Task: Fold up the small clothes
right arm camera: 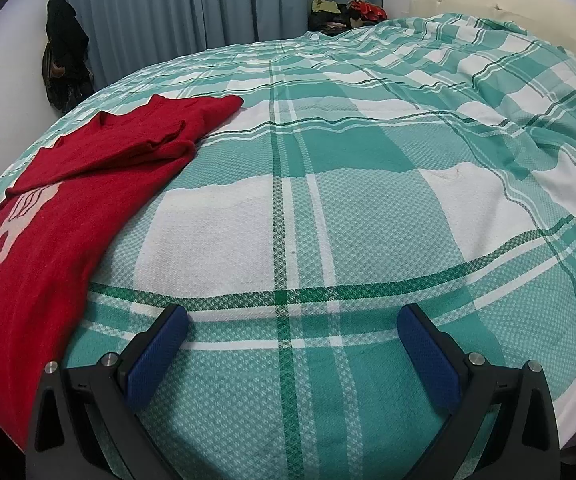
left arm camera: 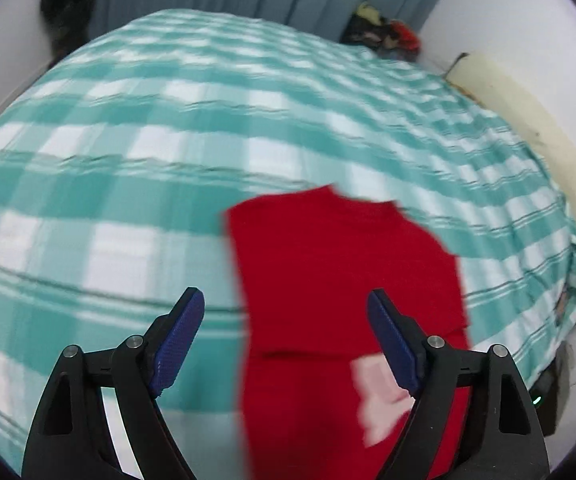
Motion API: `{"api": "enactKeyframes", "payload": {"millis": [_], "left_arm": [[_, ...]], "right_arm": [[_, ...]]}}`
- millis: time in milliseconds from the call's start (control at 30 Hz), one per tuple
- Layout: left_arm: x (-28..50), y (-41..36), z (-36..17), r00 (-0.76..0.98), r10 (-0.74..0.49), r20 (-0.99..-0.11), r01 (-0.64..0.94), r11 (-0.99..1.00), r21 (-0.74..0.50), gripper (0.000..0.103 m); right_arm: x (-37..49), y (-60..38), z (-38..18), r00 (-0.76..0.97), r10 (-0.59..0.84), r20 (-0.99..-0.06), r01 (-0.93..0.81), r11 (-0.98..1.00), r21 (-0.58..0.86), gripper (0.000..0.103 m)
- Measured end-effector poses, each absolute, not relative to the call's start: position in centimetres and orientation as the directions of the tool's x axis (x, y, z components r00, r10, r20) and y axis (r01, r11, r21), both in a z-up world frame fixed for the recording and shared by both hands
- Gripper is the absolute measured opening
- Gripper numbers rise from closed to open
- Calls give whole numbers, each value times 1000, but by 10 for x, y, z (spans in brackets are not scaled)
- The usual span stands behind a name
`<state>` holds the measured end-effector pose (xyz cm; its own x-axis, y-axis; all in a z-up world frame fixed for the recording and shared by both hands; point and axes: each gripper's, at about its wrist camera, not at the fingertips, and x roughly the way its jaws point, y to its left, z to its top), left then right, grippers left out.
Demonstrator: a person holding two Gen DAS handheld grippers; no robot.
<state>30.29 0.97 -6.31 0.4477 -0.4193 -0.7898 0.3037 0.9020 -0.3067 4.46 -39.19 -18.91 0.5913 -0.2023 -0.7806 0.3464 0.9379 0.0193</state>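
**A:** Where was the red sweater [right arm camera: 47, 208]?

**B:** Flat on the green-checked bedspread [right arm camera: 328, 200], one sleeve folded across the chest, pale print showing.

**A:** And the grippers?

**B:** Left gripper [left arm camera: 285, 300] hung over it, jaws spread wide, empty. Right gripper [right arm camera: 292, 318] sat beside it, also wide open, holding nothing.

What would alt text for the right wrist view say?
A red sweater with a pale pink motif lies partly folded on a green-and-white plaid bedspread, left of the open right gripper. Blue-grey curtains hang behind the bed.
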Motion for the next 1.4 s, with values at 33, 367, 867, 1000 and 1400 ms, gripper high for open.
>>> {"api": "enactKeyframes", "payload": {"millis": [33,367,867,1000,1400], "left_arm": [[298,15,-68,437,-419,-796,319,900,-299,84],[276,-56,-153,485,-183,-855,480,873,85,76],[280,-16,-170,536,-134,-834,266,964,16,13],[267,6,-156,490,-125,-863,218,976,-17,70],[367,-2,-146,323,-446,-835,221,893,-391,55]], "right_arm": [[44,-391,-189,593,-205,-779,347,938,18,103],[42,-390,-189,602,-214,-769,349,937,13,103],[43,-391,-190,605,-211,-768,346,938,15,103],[43,-391,-190,605,-211,-767,346,938,15,103],[44,-390,-190,607,-214,-766,346,938,12,103]]}}
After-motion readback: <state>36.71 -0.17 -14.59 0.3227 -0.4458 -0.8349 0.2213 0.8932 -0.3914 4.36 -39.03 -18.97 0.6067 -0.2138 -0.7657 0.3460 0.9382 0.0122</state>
